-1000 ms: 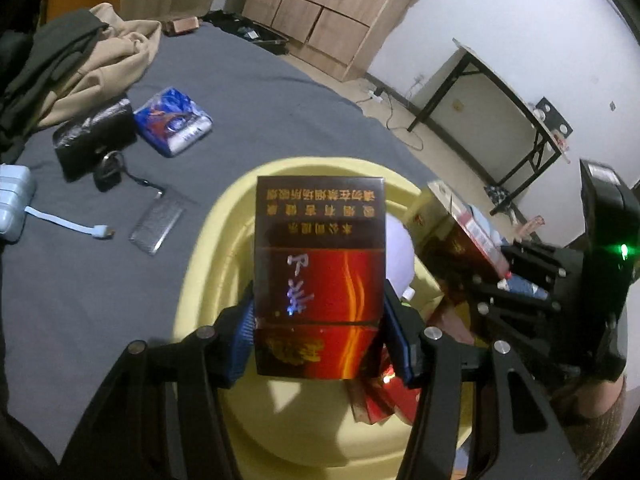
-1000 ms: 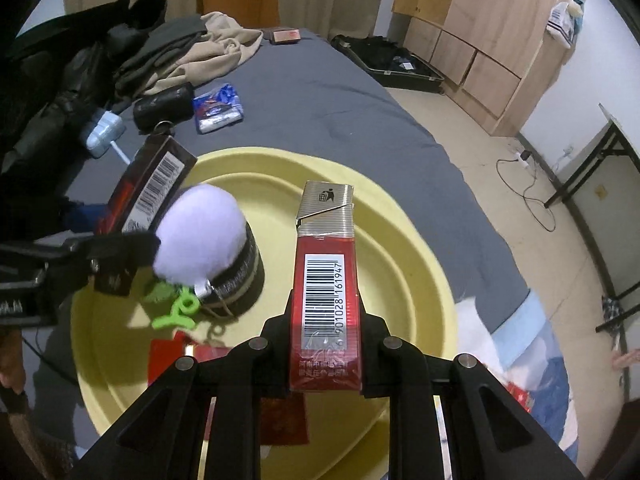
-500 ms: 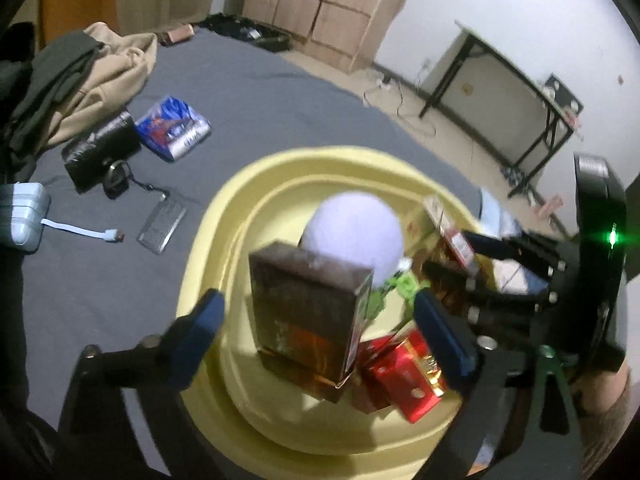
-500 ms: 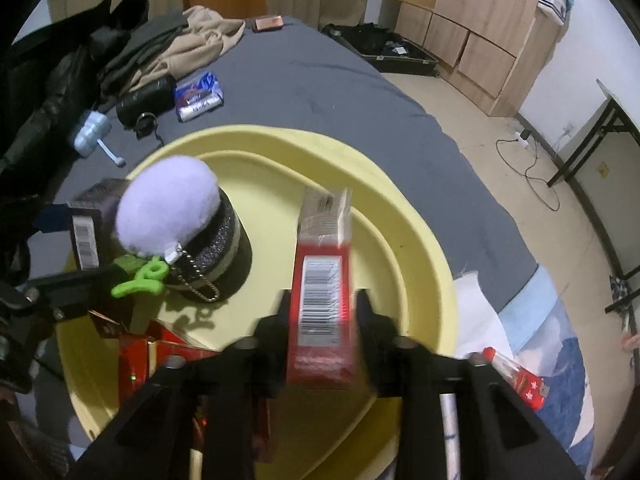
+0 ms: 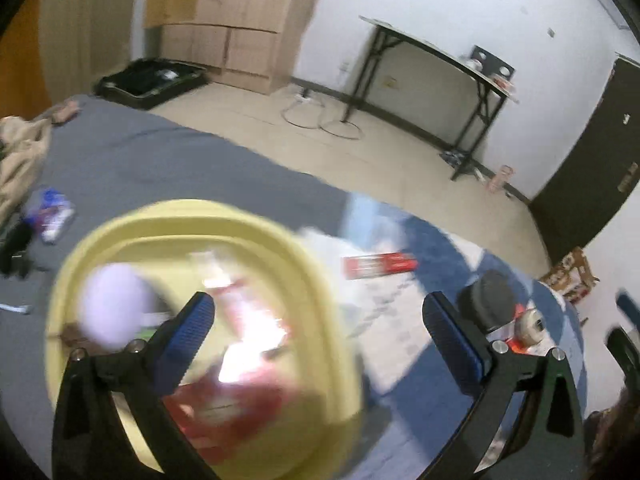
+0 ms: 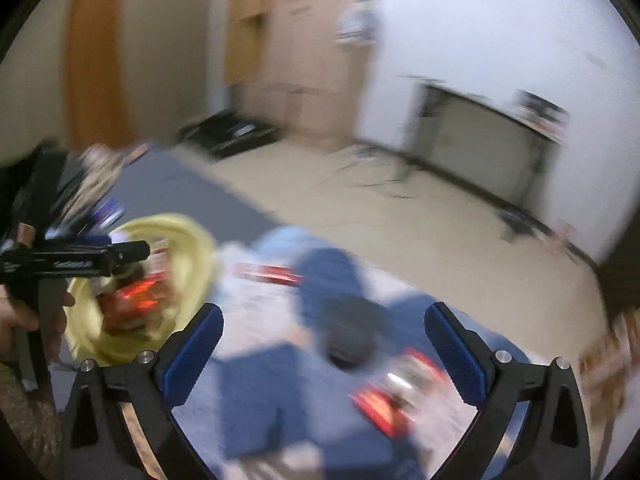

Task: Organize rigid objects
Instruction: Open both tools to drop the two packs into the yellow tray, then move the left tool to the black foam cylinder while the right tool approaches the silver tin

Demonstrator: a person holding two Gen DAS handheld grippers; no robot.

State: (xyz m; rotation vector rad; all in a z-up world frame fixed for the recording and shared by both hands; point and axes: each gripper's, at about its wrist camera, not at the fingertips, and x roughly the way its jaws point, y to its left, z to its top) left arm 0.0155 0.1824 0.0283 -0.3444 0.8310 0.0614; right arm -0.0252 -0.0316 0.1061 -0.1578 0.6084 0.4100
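Note:
My left gripper (image 5: 320, 328) is open and empty, over the right rim of the yellow basin (image 5: 160, 216). Inside the basin lie a white pom-pom (image 5: 112, 304) and blurred red cigarette packs (image 5: 240, 400). My right gripper (image 6: 324, 340) has its jaws opening, with nothing between them, above the blue and white cloth (image 6: 280, 400). On that cloth are a long red box (image 6: 268, 274), a black round object (image 6: 352, 336) and red packets (image 6: 384, 404). The right wrist view also shows the basin (image 6: 192, 264) far left, with the left gripper (image 6: 136, 252) over it. Both views are blurred.
The basin sits on a grey bed cover (image 5: 140, 152) with a blue packet (image 5: 52, 216) and clothes (image 5: 16, 152) at the left. Beyond the bed are a tiled floor, an open black suitcase (image 5: 152, 80), a wooden wardrobe and a black-legged table (image 5: 440, 60).
Both grippers let go of their cigarette packs, which now lie in the basin. Both opened wide and swung right, away from the basin toward the blue and white cloth.

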